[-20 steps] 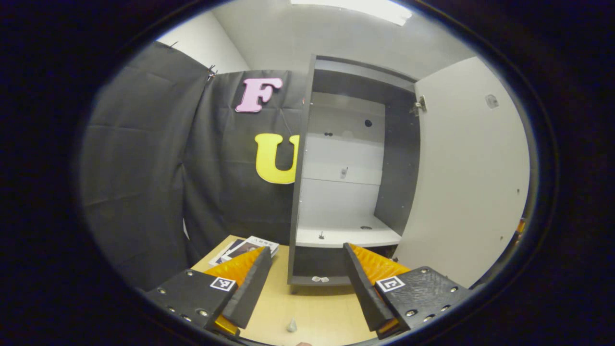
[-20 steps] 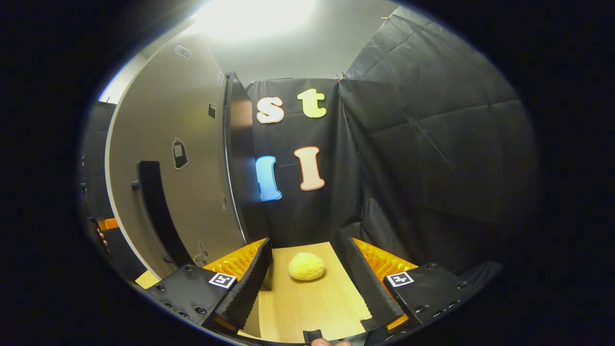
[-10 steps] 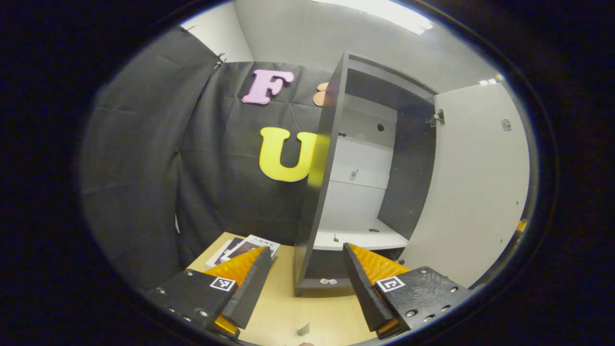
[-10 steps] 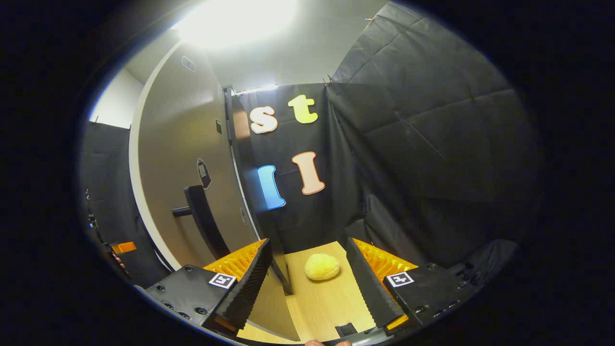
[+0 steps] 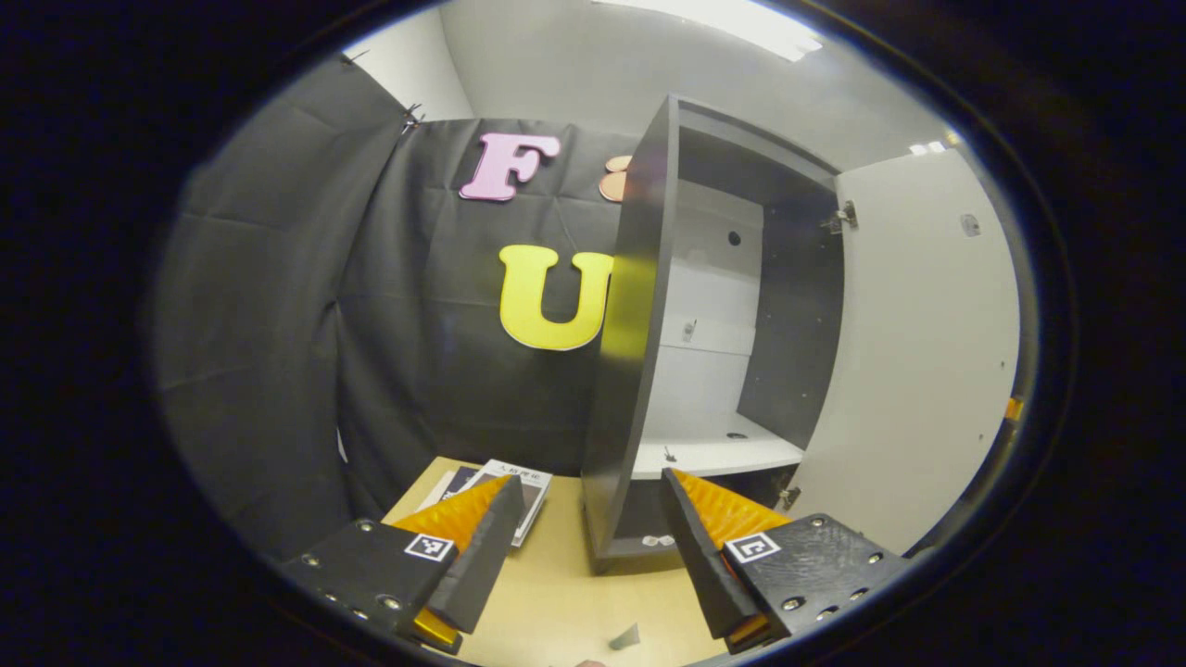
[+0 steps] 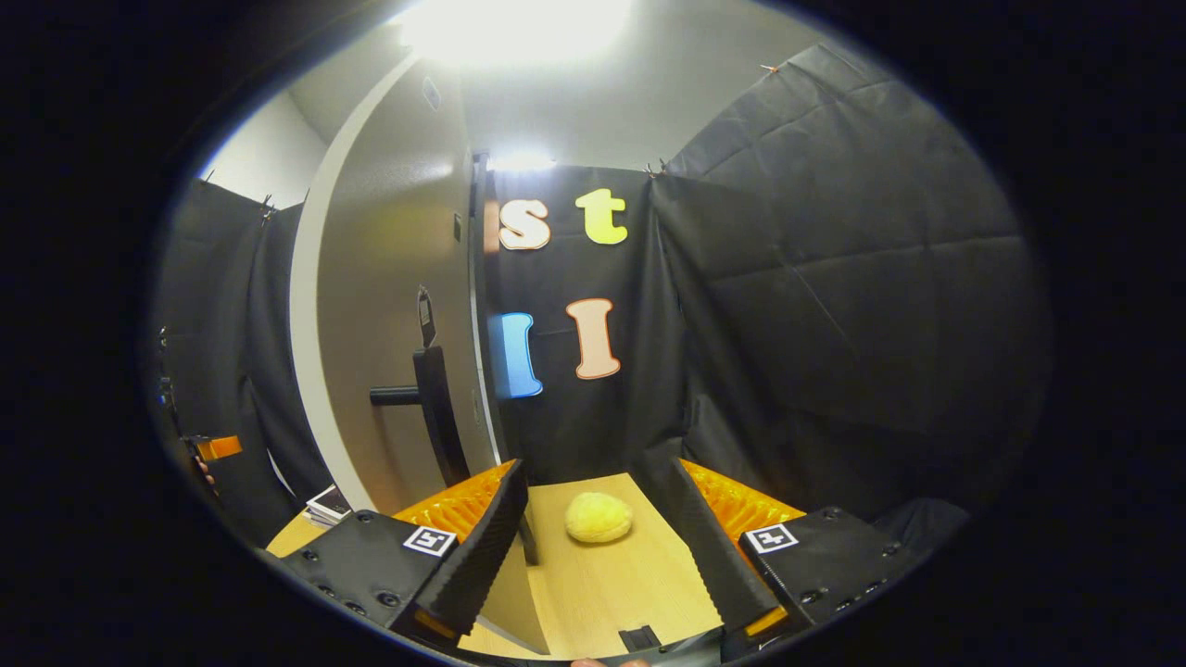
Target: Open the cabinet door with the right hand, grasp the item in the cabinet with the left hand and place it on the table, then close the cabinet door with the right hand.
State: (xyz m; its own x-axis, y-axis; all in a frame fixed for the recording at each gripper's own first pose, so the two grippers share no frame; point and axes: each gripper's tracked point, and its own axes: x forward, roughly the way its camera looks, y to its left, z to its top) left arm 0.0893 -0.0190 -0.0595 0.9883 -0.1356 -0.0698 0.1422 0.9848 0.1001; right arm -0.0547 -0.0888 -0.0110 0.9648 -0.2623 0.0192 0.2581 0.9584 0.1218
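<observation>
In the left gripper view, the jaws of the left gripper (image 5: 586,537) are held apart with nothing between them, above the pale wooden worktop (image 5: 556,602). Just beyond them the cabinet (image 5: 639,324) is seen standing on the worktop, its dark side panel turned toward the camera and its white shelf (image 5: 713,454) bare apart from small fittings. The cabinet door (image 5: 917,352) is swung wide open to the right, with a hinge visible near its upper corner. A few booklets (image 5: 505,486) are laid flat on the worktop to the left of the cabinet, close to the booth's black cloth wall. A small grey object, too small to identify, is seen on the worktop near the bottom edge. In the right gripper view, the jaws of the right gripper (image 6: 598,547) are likewise held apart and grip nothing. Between them, farther off on the worktop (image 6: 611,593), the item is seen: a round yellow bun-like object (image 6: 599,517), resting near the back cloth, apart from both fingers. To the left the open door (image 6: 389,306) is seen from its outer face, its dark bar handle (image 6: 435,408) standing out from it, untouched by the gripper.
</observation>
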